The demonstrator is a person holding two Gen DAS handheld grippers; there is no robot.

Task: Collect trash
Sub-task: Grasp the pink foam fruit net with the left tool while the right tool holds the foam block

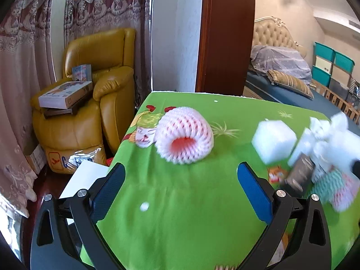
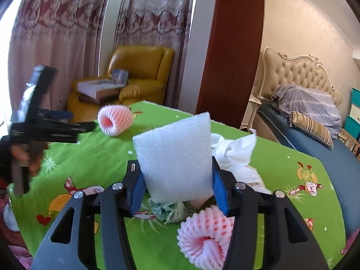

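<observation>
Green cartoon tablecloth (image 1: pixel 191 202) fills the left wrist view, where the left gripper (image 1: pixel 181 186) hangs wide open with nothing in it, and a pink foam fruit net (image 1: pixel 184 135) lies just ahead between its fingers. Over in the right wrist view, the right gripper (image 2: pixel 176 186) is clamped on a white foam block (image 2: pixel 176 157), with crumpled tissue (image 2: pixel 234 153) behind it and another fruit net (image 2: pixel 205 238) lying below it.

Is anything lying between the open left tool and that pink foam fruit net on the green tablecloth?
Nothing visible. Between the left tool and the pink foam fruit net lies only bare green tablecloth; the white foam block sits off to the right.
</observation>
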